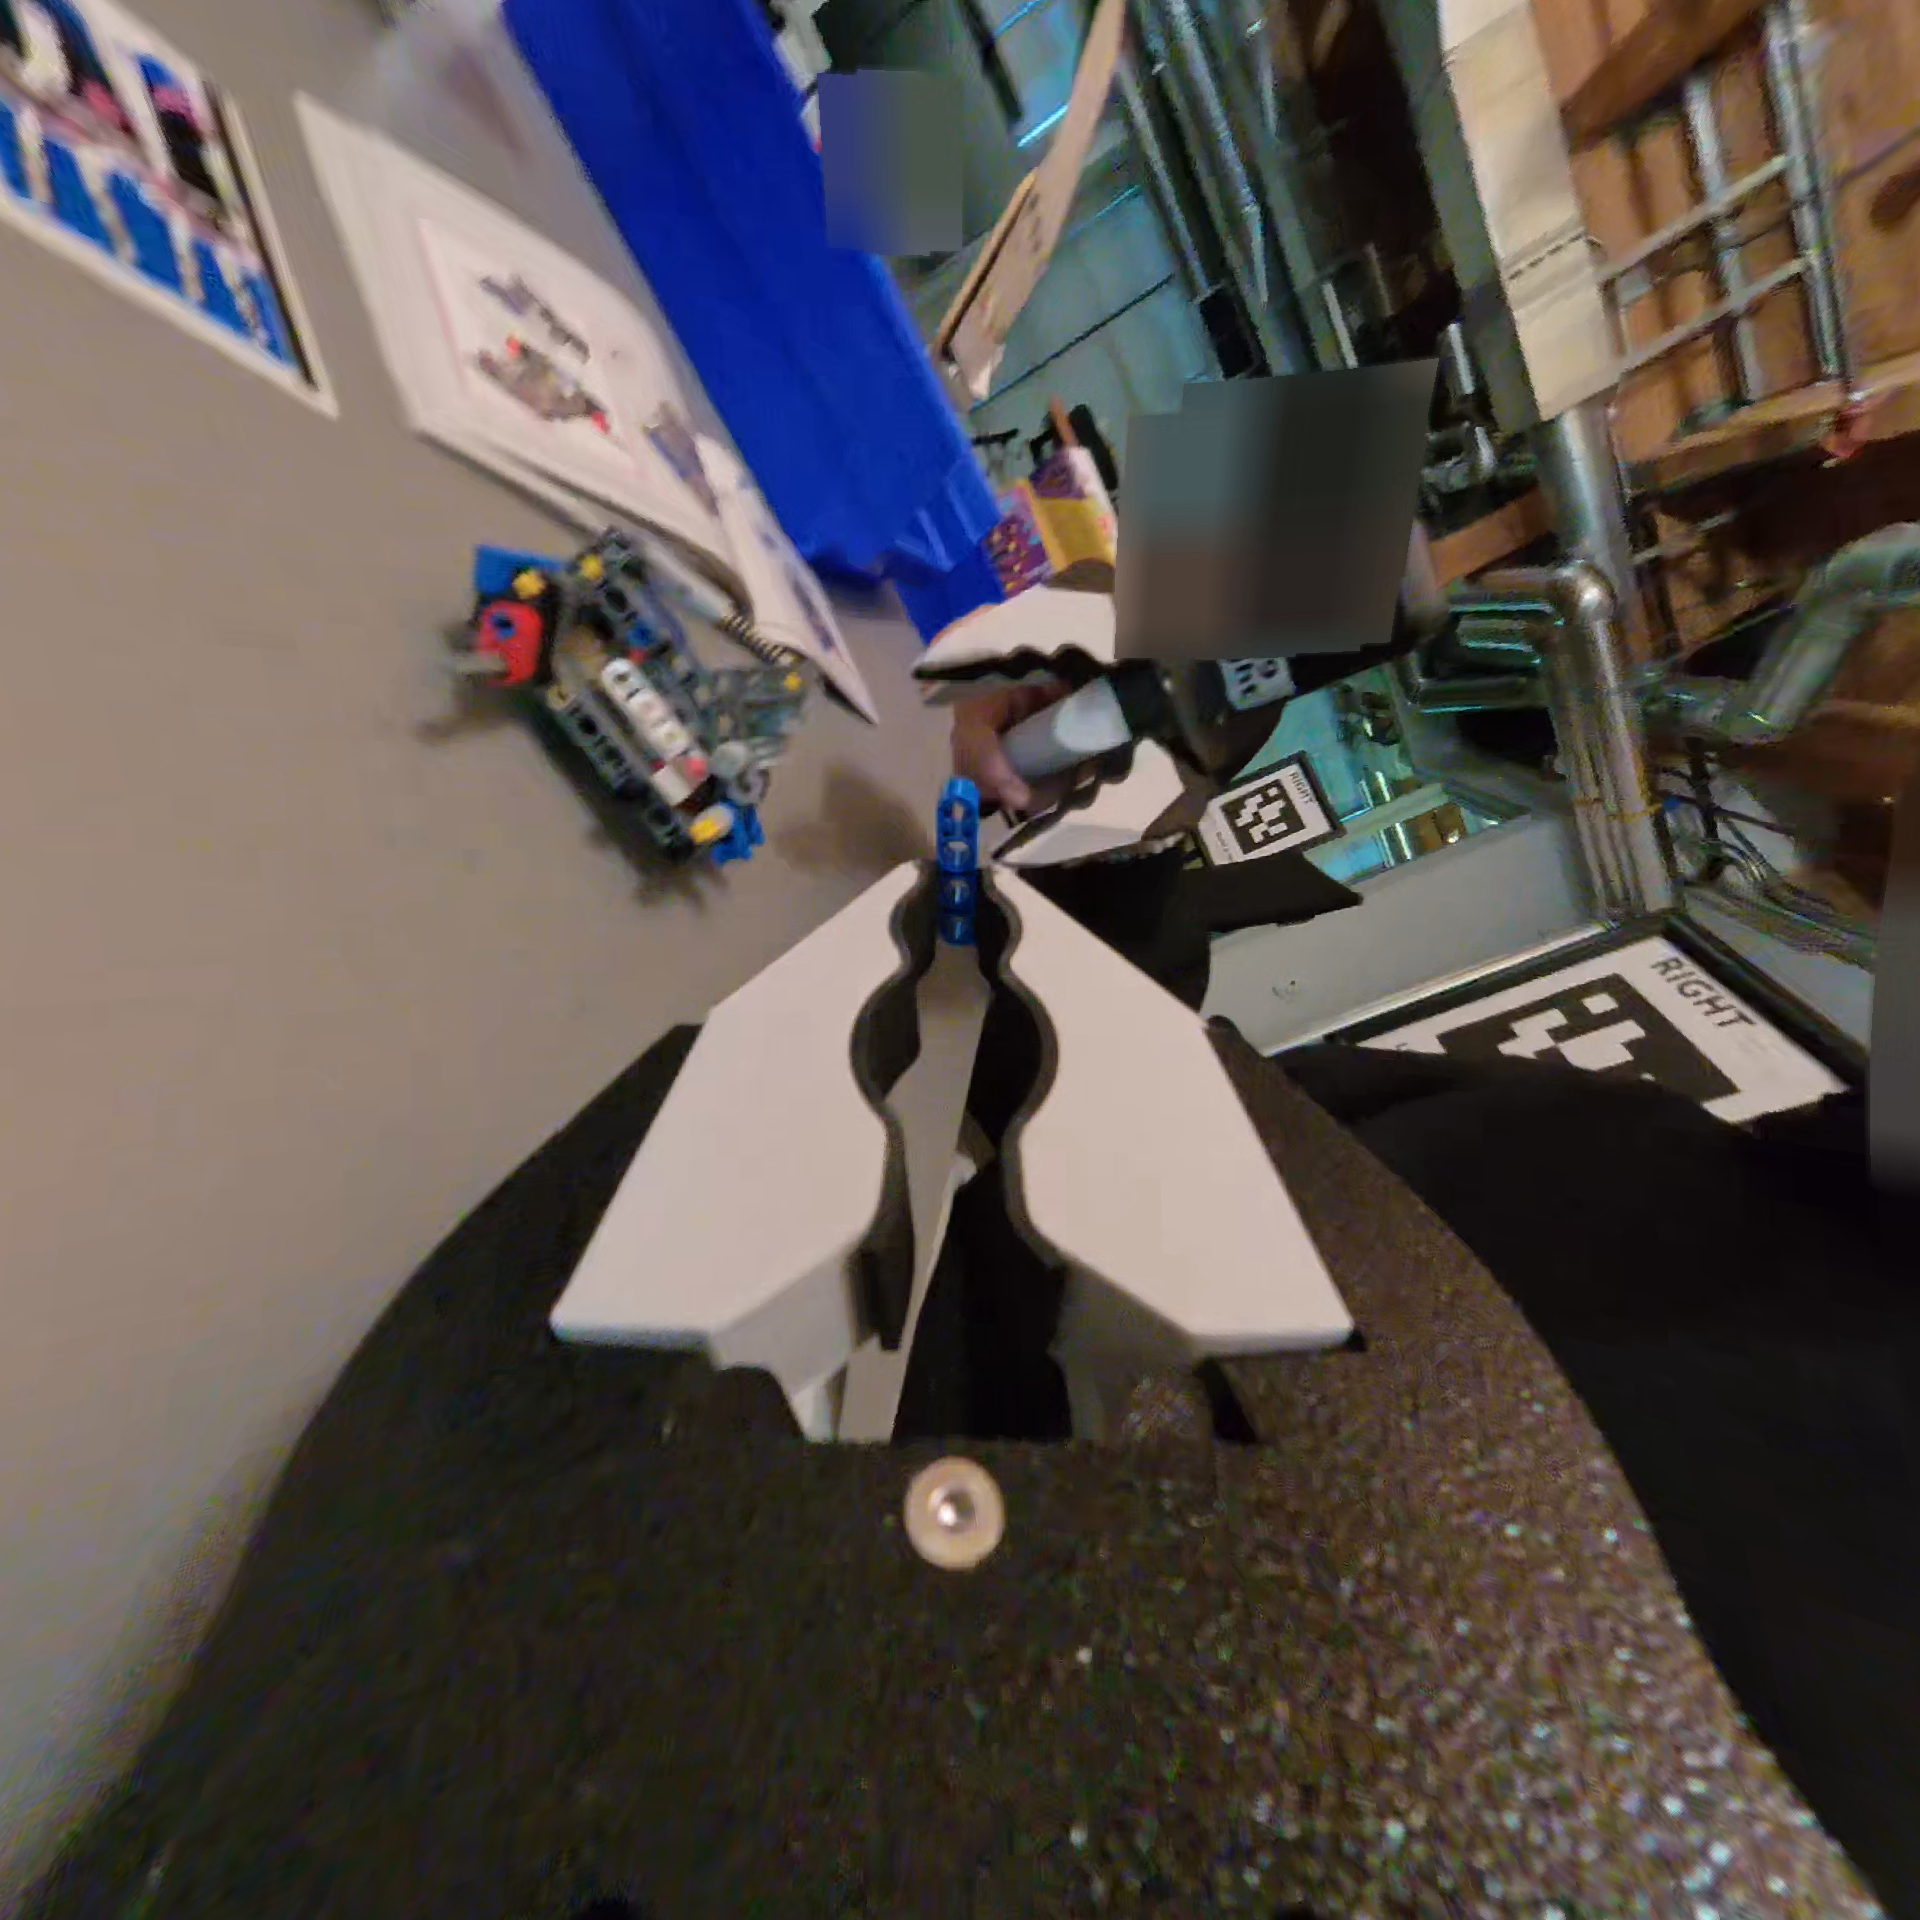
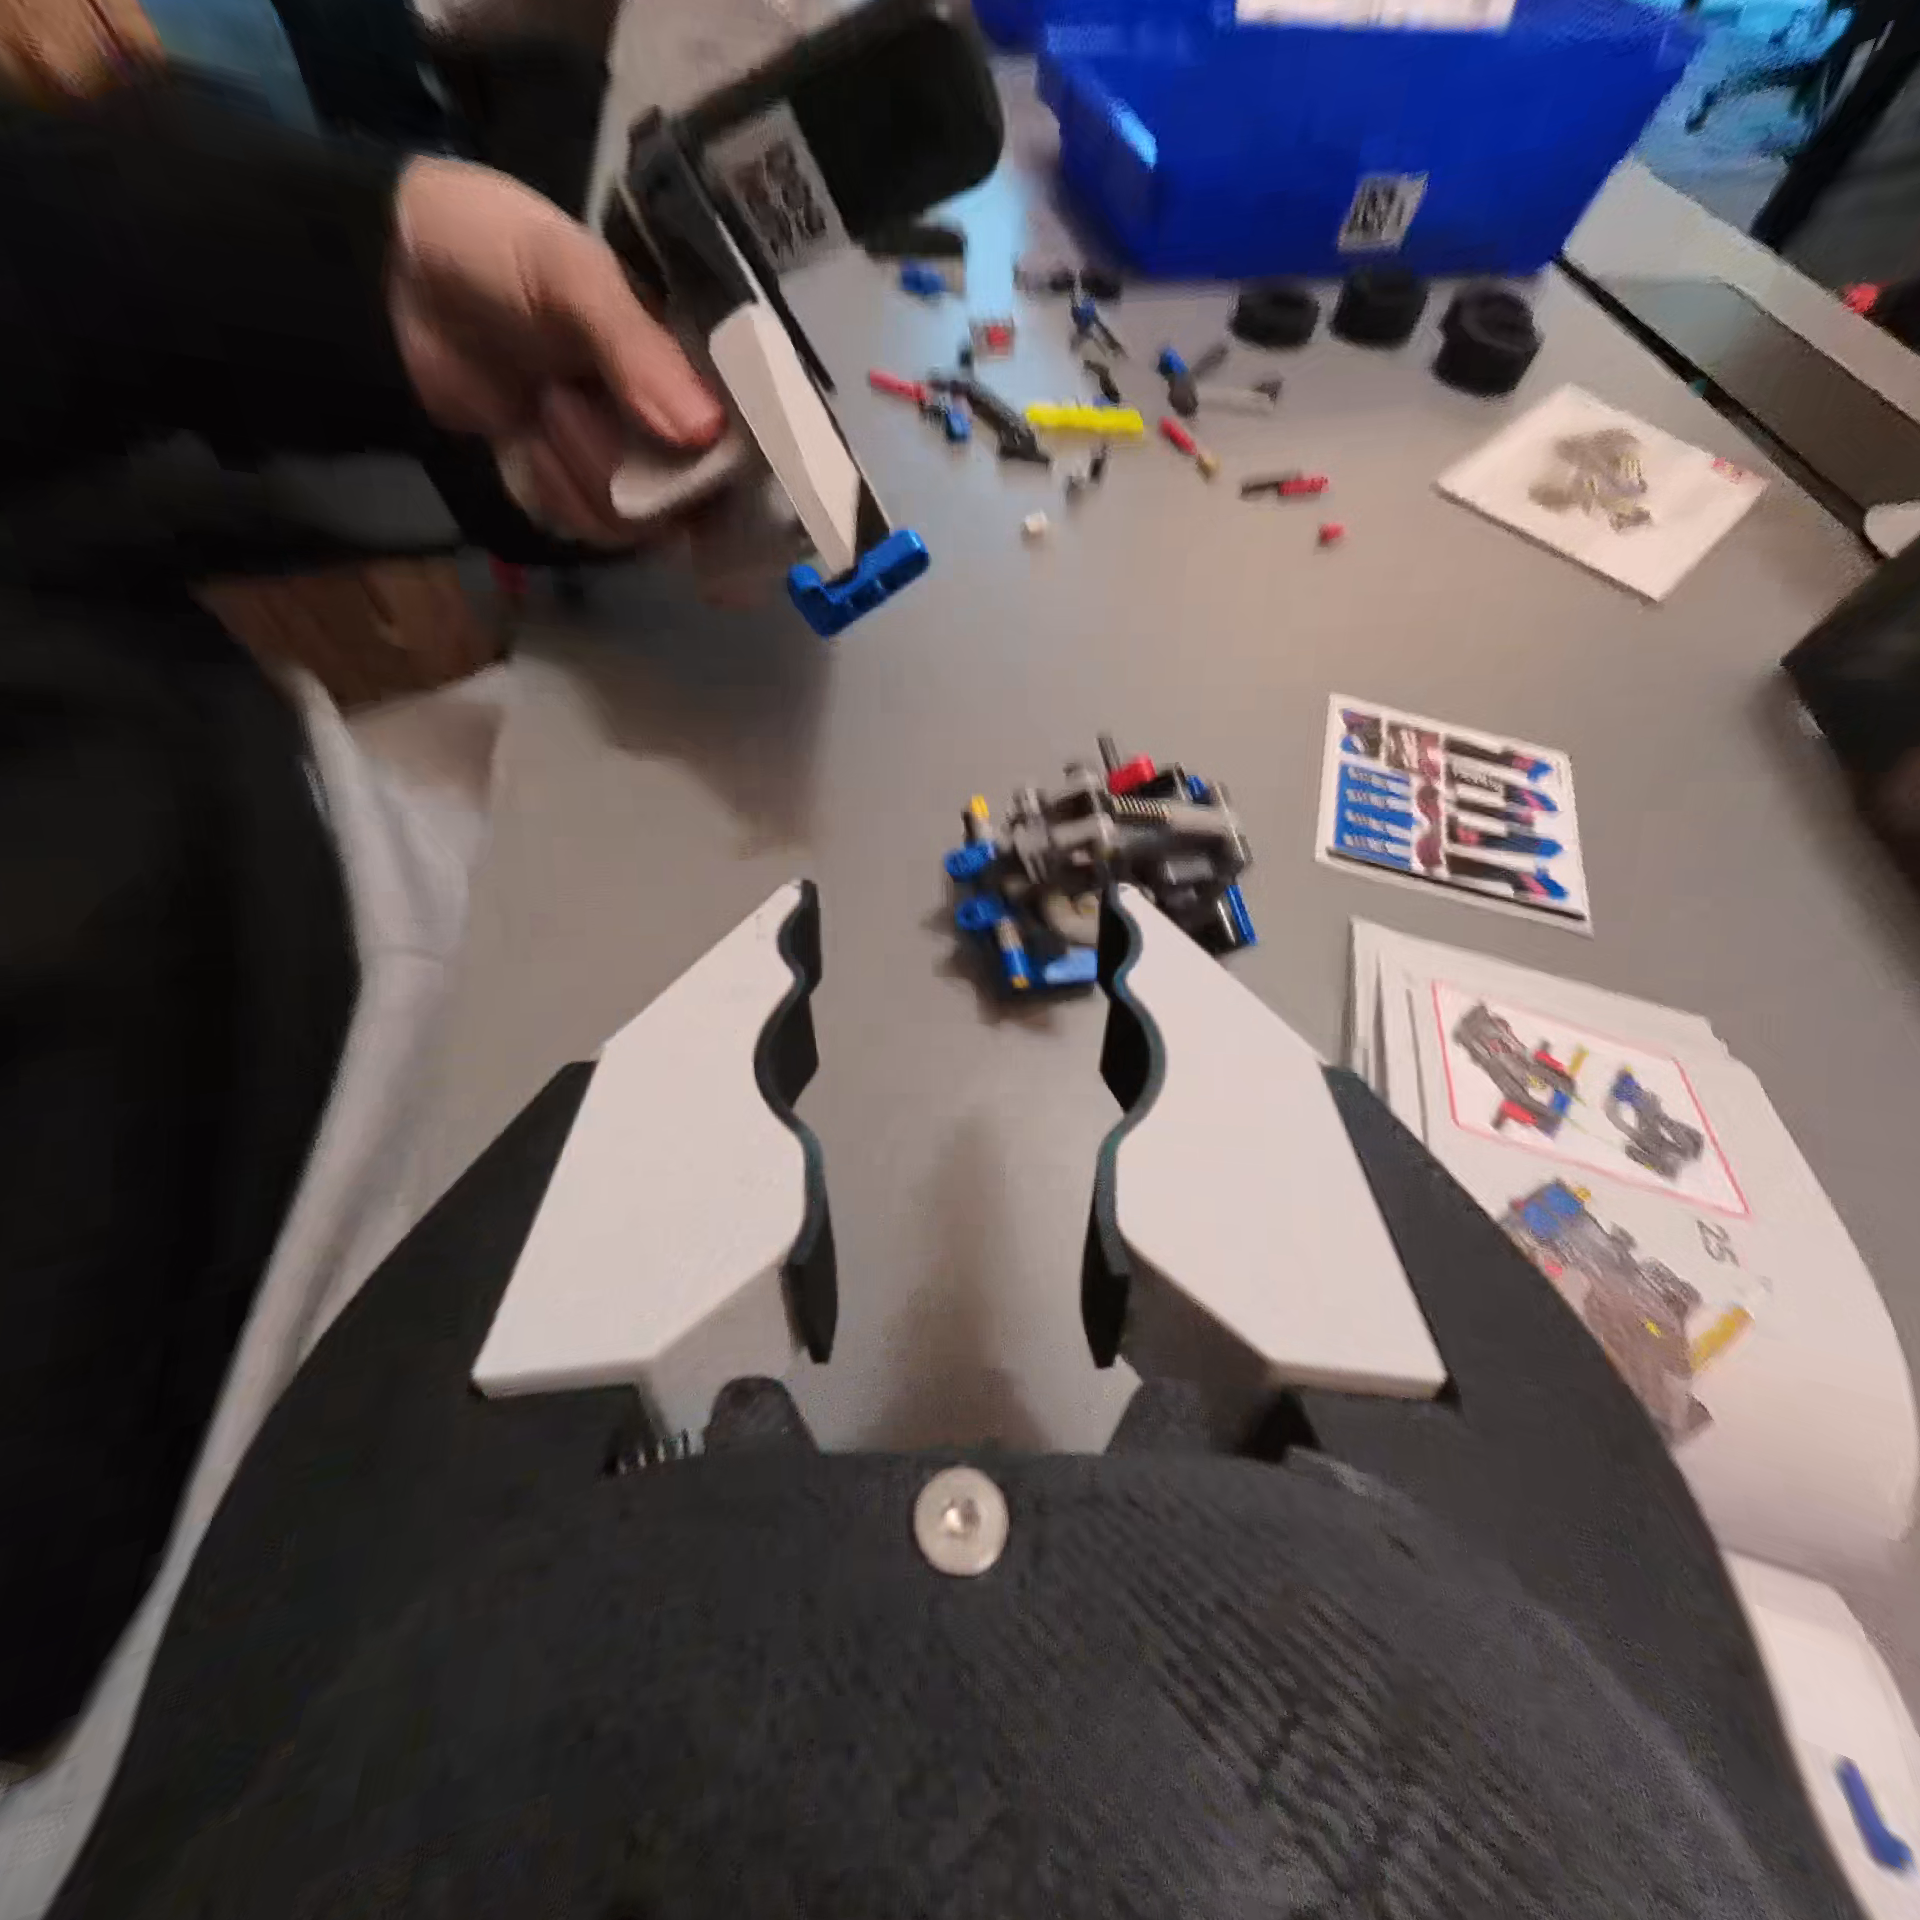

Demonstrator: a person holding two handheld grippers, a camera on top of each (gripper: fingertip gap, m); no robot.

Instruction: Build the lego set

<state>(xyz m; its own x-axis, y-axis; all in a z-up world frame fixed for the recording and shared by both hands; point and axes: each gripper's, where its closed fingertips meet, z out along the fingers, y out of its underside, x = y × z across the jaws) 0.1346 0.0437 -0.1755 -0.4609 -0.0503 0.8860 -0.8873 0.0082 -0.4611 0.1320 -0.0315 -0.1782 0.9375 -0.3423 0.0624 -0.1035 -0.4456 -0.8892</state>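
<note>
The left gripper pinches a small blue L-shaped plastic lego beam at its fingertips, lifted off the grey tabletop. The right gripper has its jaws wide apart with nothing between them. Just ahead of its tips, on the tabletop, sits the partly built grey, blue and red lego model. To its right lie a printed sticker sheet and an open instruction booklet; loose small lego pieces are scattered farther ahead.

A grey surface fills the foreground. Behind it stand wooden shelving, metal pipes and a leaning cardboard sheet, all under indoor light.
</note>
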